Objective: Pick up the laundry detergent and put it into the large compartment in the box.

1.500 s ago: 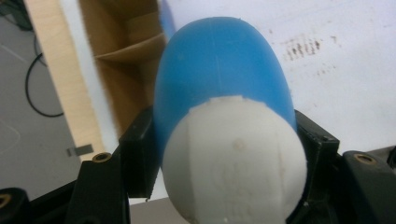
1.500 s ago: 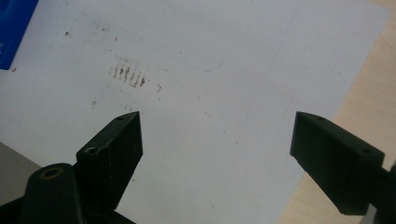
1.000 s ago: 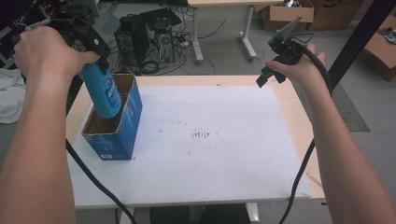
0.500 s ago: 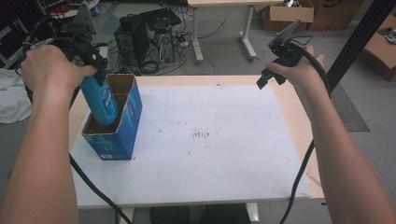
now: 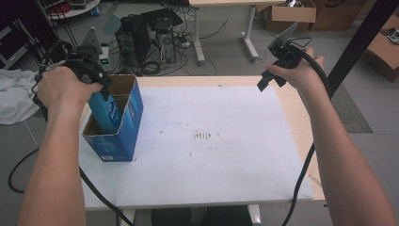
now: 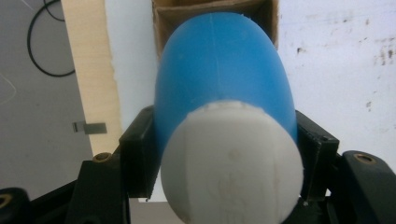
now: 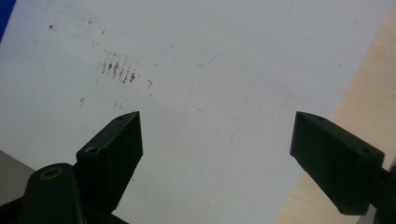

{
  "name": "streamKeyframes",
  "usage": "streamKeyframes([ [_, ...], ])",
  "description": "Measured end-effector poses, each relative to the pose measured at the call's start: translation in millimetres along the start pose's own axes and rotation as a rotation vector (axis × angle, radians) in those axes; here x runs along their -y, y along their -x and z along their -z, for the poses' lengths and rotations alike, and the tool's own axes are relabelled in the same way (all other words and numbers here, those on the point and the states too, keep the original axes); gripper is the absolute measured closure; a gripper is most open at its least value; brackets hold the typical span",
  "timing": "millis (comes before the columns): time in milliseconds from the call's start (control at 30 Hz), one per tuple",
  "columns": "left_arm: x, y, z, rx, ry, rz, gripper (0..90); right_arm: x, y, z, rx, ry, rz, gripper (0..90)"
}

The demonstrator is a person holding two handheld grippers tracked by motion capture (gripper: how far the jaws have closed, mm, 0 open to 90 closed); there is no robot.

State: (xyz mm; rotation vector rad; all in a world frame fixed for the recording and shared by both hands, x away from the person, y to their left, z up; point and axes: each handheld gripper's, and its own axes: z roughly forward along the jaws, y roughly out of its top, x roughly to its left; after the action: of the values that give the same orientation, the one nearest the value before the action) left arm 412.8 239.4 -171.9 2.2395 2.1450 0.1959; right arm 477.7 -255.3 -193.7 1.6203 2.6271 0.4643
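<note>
Lowering the blue bottle (image 6: 219, 65) into the open cardboard box (image 5: 126, 117), your left gripper (image 6: 224, 154) clamps it below its white cap (image 6: 231, 163); ease down, then release. Your right gripper (image 7: 215, 154) hangs with jaws apart.

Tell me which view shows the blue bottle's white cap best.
The left gripper view: the white cap faces the camera, with the blue bottle clamped between the jaws. In the high view the hand covers it.
</note>
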Motion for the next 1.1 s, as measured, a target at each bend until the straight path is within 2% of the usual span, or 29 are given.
streamKeyframes([
  [300,-1.6,-2.3,-29.3,0.004,-0.017,0.003,38.0,-1.1,-2.2,-1.9,0.003,-0.008,0.007,17.1],
  [433,-1.4,-3.8,-43.7,0.011,-0.04,0.006,38.0,-1.4,-2.6,-2.6,0.004,-0.01,0.011,17.1],
  [700,-4.1,0.7,-72.8,0.017,-0.069,0.0,38.0,-2.5,-3.2,-5.4,0.004,-0.019,0.01,17.1],
  [1000,-3.3,-0.9,-88.1,0.016,-0.082,0.007,38.0,-2.8,-1.4,-9.5,0.006,-0.026,0.012,17.1],
  [1100,-2.3,-0.8,-93.2,0.021,-0.093,-0.004,38.0,-3.4,-1.9,-11.0,0.005,-0.027,0.016,17.1],
])
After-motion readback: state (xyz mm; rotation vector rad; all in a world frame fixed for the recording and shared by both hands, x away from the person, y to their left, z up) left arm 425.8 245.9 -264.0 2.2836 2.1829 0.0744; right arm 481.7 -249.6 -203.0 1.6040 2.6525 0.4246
